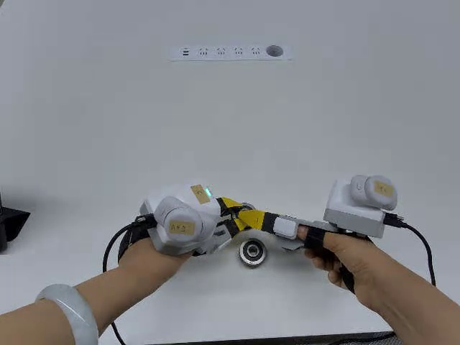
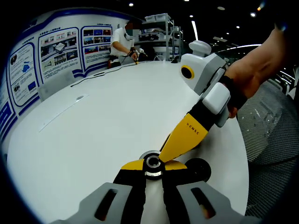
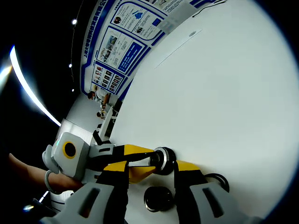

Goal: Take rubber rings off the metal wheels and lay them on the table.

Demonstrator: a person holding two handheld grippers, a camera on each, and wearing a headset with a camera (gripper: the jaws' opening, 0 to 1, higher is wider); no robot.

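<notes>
My left gripper [image 2: 153, 167] is shut on a small metal wheel [image 2: 153, 162] that still wears a black rubber ring, held just above the white table [image 1: 215, 129]. My right gripper [image 3: 163, 169] comes in from the right. Its yellow jaws stand on either side of that wheel [image 3: 163, 157] and press on the ring at its rim. In the head view both grippers meet at the held wheel [image 1: 243, 208]. A second wheel [image 1: 252, 251] lies on the table just below them. A loose black ring [image 3: 216, 179] lies beside the right jaw.
A white power strip [image 1: 230, 52] lies at the far side of the table. A black object [image 1: 8, 223] sits at the left edge. Black cables [image 1: 115, 244] trail from both grippers near the front edge. A person [image 2: 124, 39] stands far off.
</notes>
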